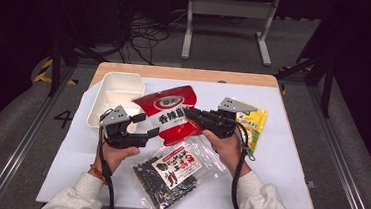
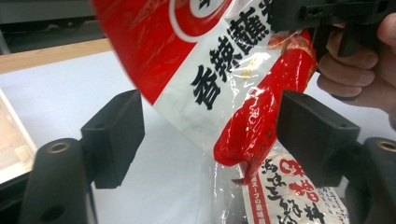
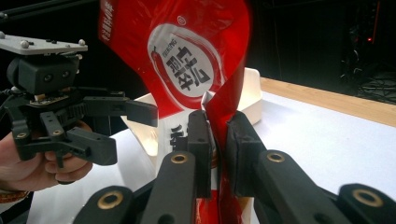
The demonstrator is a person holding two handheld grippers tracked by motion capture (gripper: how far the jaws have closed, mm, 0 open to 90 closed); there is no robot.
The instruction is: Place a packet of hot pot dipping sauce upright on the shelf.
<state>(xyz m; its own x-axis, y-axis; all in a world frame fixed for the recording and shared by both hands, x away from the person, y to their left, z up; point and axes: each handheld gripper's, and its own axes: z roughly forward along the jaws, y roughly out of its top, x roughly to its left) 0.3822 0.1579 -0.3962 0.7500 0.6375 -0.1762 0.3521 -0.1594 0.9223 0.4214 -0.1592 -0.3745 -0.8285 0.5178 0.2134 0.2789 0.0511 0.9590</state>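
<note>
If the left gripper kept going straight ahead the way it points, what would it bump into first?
Probably the glossy red-and-white snack bag, which hangs ahead of the left gripper, between its open jaws; the right gripper grips it.

Count on the surface (image 1: pixel 289 158), by kind:

Snack packets, three in all. One red packet (image 1: pixel 172 112) with white label and black characters. One clear packet (image 1: pixel 175 171) of dark dried contents with a white and red label. One yellow-green packet (image 1: pixel 254 124).

White trays (image 1: pixel 113 96), one, divided into compartments.

Tongs, two: left tongs (image 1: pixel 147 126) and right tongs (image 1: pixel 191 113), one per hand.

Hands, two. Grey three-cornered plates, two.
</note>
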